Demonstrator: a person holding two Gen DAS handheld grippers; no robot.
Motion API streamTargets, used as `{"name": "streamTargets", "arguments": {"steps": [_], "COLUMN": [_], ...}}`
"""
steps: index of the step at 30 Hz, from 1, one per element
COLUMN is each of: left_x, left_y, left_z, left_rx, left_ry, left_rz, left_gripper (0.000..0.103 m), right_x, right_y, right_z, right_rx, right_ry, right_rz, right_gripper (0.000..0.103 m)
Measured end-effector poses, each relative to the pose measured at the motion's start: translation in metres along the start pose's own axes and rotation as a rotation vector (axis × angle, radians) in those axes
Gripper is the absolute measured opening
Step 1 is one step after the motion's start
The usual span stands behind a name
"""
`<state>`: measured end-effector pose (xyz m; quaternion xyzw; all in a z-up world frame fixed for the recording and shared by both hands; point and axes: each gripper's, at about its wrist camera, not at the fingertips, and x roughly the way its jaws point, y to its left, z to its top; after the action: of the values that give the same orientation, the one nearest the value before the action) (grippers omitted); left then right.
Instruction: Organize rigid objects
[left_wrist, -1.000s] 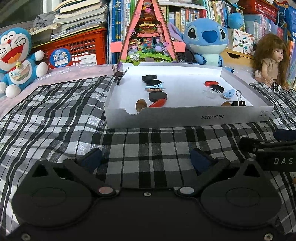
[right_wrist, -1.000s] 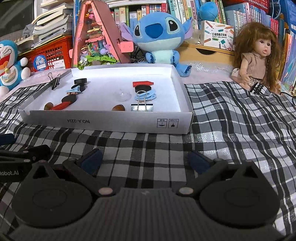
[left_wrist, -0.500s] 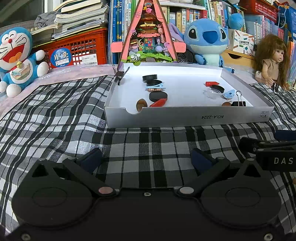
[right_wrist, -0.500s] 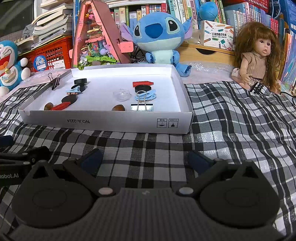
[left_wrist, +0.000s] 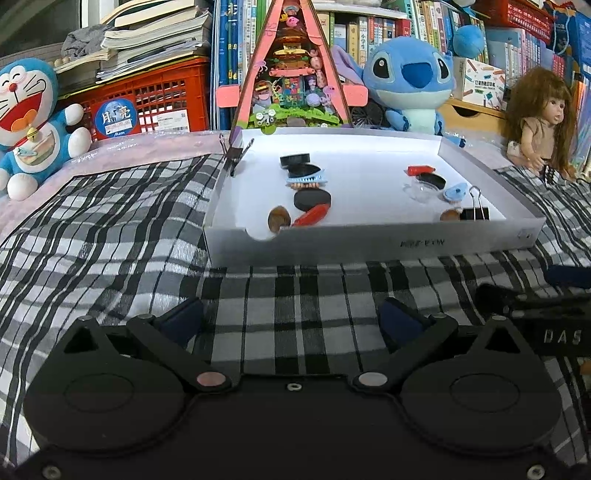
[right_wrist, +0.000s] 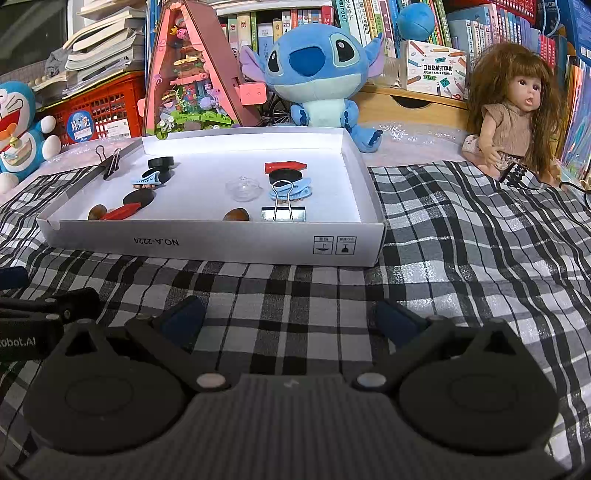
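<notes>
From the left wrist view, the white tray (left_wrist: 373, 242) sits on the checked cloth (left_wrist: 110, 229), its small pieces in two loose groups: black discs (left_wrist: 312, 198), a blue clip (left_wrist: 306, 180) and a red piece (left_wrist: 309, 215) at left, a binder clip (left_wrist: 475, 212) at right, probably sorted by side. The left gripper (left_wrist: 291, 317) hovers low before the tray, level, spread and empty.

From the right wrist view, the right gripper (right_wrist: 291, 317) is likewise spread wide and holds nothing, short of the tray's near wall (right_wrist: 221, 242). Another binder clip (right_wrist: 109, 161) grips the tray's far left rim.
</notes>
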<state>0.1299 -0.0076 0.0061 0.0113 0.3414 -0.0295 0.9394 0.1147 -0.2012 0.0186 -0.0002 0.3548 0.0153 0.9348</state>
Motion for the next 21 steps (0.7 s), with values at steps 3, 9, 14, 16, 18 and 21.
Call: {"name": "streamTargets", "arguments": {"steps": [3, 9, 14, 16, 18, 21], "left_x": [0.001, 0.011, 0.012, 0.013, 0.013, 0.013], "left_y": [0.001, 0.003, 0.006, 0.005, 0.004, 0.004], "left_z": [0.005, 0.005, 0.004, 0.004, 0.004, 0.004], "left_rx": [-0.013, -0.032, -0.041, -0.035, -0.031, -0.034], "left_ry": [-0.016, 0.007, 0.006, 0.007, 0.008, 0.008], "left_rz": [-0.003, 0.016, 0.021, 0.027, 0.031, 0.03], "left_gripper": [0.101, 0.102, 0.102, 0.102, 0.103, 0.103], "right_x": [0.0, 0.0, 0.0, 0.0, 0.0, 0.0], "right_y": [0.0, 0.0, 0.0, 0.0, 0.0, 0.0], "right_z": [0.0, 0.0, 0.0, 0.0, 0.0, 0.0], "right_rx": [0.0, 0.0, 0.0, 0.0, 0.0, 0.0], "right_ry": [0.0, 0.0, 0.0, 0.0, 0.0, 0.0], "right_rz": [0.0, 0.0, 0.0, 0.0, 0.0, 0.0], "right_gripper": [0.103, 0.103, 0.103, 0.103, 0.103, 0.103]}}
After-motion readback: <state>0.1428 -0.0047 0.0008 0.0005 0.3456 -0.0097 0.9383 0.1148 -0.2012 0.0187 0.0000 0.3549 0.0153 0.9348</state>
